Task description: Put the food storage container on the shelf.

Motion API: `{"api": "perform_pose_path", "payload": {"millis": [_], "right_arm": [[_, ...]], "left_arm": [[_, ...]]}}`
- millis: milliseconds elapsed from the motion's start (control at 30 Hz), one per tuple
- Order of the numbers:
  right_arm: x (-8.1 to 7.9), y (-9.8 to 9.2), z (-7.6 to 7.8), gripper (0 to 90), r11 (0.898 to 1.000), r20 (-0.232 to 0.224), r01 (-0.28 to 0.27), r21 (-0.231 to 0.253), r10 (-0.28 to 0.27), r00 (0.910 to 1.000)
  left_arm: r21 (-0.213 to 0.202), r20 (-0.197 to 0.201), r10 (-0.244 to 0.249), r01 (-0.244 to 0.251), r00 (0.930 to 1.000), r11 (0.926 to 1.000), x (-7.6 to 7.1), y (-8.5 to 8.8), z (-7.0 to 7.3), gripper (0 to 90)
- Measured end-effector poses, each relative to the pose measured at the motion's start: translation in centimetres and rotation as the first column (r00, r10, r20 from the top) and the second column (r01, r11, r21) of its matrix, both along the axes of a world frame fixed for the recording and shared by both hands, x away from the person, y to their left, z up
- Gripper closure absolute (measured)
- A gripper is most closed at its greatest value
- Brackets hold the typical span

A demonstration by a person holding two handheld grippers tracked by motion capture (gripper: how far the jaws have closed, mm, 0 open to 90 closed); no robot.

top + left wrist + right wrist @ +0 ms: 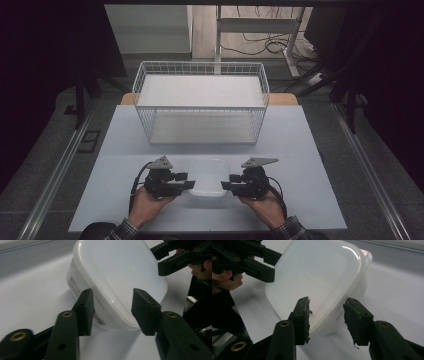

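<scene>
**Two grippers flank a white tub at the near edge of the table**

A white lidded tub (207, 176) sits on the pale table (125, 150), close to the person's side and midway between the two hands. Its lid is on, and a small printed label shows on one side wall in the left gripper view.

The left gripper (189, 180) comes in from the tub's left, held in the left hand (147, 205). Its jaws are spread, one on each side of the tub's near left corner; in the left gripper view (112, 312) they stand just beside the wall, and I cannot tell whether they touch it.

The right gripper (228, 181), in the right hand (267, 207), mirrors it at the tub's right side. Its jaws are spread too, straddling the near right corner in the right gripper view (327, 315); their pads look worn and ragged. Contact with the tub is unclear.

Farther back, well apart from the tub, a white wire basket (200, 107) stands on the table, its long side facing the person.
</scene>
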State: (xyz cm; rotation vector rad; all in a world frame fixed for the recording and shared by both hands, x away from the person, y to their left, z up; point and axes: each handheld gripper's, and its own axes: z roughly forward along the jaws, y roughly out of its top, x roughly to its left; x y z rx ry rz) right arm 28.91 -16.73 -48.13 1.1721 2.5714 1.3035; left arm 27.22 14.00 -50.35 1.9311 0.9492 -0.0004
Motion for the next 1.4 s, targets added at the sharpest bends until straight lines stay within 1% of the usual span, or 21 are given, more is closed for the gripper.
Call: {"api": "perform_pose_path", "payload": {"millis": [67, 100, 133, 167, 200, 267, 300, 333, 367, 400, 433, 533, 633, 667, 700, 767, 933, 1067, 1200, 1400], "right_arm": [[-0.1, -0.2, 0.0, 61.9, 1.000, -0.009, 0.020, 0.016, -0.020, 0.9998], [-0.1, -0.3, 0.1, 64.2, 0.999, -0.007, 0.030, 0.027, -0.029, 0.9995], [-0.2, -0.5, 0.2, 67.5, 0.998, -0.004, 0.046, 0.044, -0.046, 0.9989], [-0.2, -0.5, 0.2, 67.5, 0.998, -0.004, 0.046, 0.044, -0.046, 0.9989], [-0.3, -0.4, 0.2, 68.6, 0.997, 0.006, 0.055, 0.048, -0.055, 0.9985], [-0.5, -0.5, 0.2, 72.0, 0.996, 0.019, 0.071, 0.059, -0.072, 0.9972], [-0.6, -0.6, 0.2, 75.5, 0.995, 0.025, 0.080, 0.066, -0.082, 0.9963], [-0.7, -0.6, 0.2, 77.9, 0.994, 0.039, 0.089, 0.065, -0.092, 0.9950], [-0.7, -0.6, 0.1, 77.7, 0.994, 0.052, 0.087, 0.063, -0.091, 0.9945], [-0.8, -0.5, 0.1, 78.0, 0.995, 0.065, 0.091, 0.048, -0.094, 0.9934], [-0.9, -0.4, 0.1, 78.1, 0.994, 0.079, 0.096, 0.046, -0.100, 0.9919], [-0.7, -0.5, 0.2, 78.3, 0.993, 0.089, 0.102, 0.054, -0.107, 0.9903], [-0.4, -0.4, 0.2, 78.2, 0.992, 0.104, 0.105, 0.064, -0.111, 0.9884], [-0.3, -0.2, 0.4, 78.2, 0.993, 0.123, 0.103, 0.060, -0.110, 0.9863], [-0.3, -0.2, 0.4, 78.2, 0.993, 0.123, 0.103, 0.060, -0.110, 0.9863], [-0.2, -0.1, 0.6, 78.2, 0.993, 0.141, 0.101, 0.057, -0.108, 0.9841], [0.7, 0.1, 1.0, 78.1, 0.993, 0.161, 0.104, 0.064, -0.113, 0.9805], [1.7, 0.1, 1.2, 77.9, 0.992, 0.173, 0.105, 0.069, -0.116, 0.9780], [3.1, 0.6, 1.5, 77.5, 0.992, 0.182, 0.109, 0.071, -0.120, 0.9760], [5.2, 1.4, 1.6, 76.8, 0.990, 0.188, 0.123, 0.067, -0.133, 0.9730]], "left_arm": [[-0.016, 0.002, 0.013, -0.013, 0.9999, 0.9998, -0.1, 0.2, 0.1, 61.1], [-0.014, 0.010, 0.024, -0.024, 0.9997, 0.9996, -0.2, 0.2, 0.1, 63.1], [-0.010, 0.018, 0.035, -0.035, 0.9992, 0.9993, -0.3, 0.2, 0.2, 65.5], [-0.003, 0.028, 0.047, -0.046, 0.9985, 0.9989, -0.4, 0.1, 0.2, 65.5], [0.009, 0.043, 0.062, -0.062, 0.9972, 0.9980, -0.6, -0.1, 0.2, 66.3], [0.016, 0.059, 0.083, -0.084, 0.9948, 0.9964, -0.8, -0.3, 0.3, 68.5], [0.023, 0.067, 0.095, -0.097, 0.9932, 0.9950, -0.8, -0.3, 0.3, 71.8], [0.040, 0.082, 0.102, -0.106, 0.9914, 0.9936, -0.8, -0.3, 0.2, 77.1], [0.047, 0.086, 0.110, -0.115, 0.9901, 0.9923, -0.8, -0.5, 0.2, 77.2], [0.034, 0.081, 0.115, -0.118, 0.9900, 0.9924, -0.7, -0.4, 0.1, 77.1], [0.027, 0.078, 0.118, -0.120, 0.9900, 0.9924, -0.7, -0.4, 0.1, 77.2], [-0.001, 0.085, 0.131, -0.132, 0.9877, 0.9913, -0.7, -0.3, 0.2, 77.6], [-0.015, 0.102, 0.142, -0.142, 0.9846, 0.9898, -0.6, -0.2, 0.5, 78.0], [-0.015, 0.105, 0.145, -0.144, 0.9838, 0.9895, -0.5, -0.1, 0.5, 78.1], [-0.017, 0.109, 0.146, -0.145, 0.9833, 0.9893, -0.4, 0.0, 0.5, 78.1], [-0.027, 0.110, 0.153, -0.151, 0.9821, 0.9882, -0.2, 0.1, 0.6, 78.0], [-0.032, 0.123, 0.158, -0.155, 0.9797, 0.9873, 0.7, 0.1, 1.0, 78.1], [-0.035, 0.139, 0.168, -0.164, 0.9759, 0.9858, 1.6, 0.2, 1.5, 78.1], [-0.040, 0.149, 0.187, -0.183, 0.9710, 0.9823, 2.5, 0.5, 1.9, 78.4], [-0.053, 0.148, 0.201, -0.196, 0.9683, 0.9792, 4.4, 1.0, 2.1, 78.7]]}}
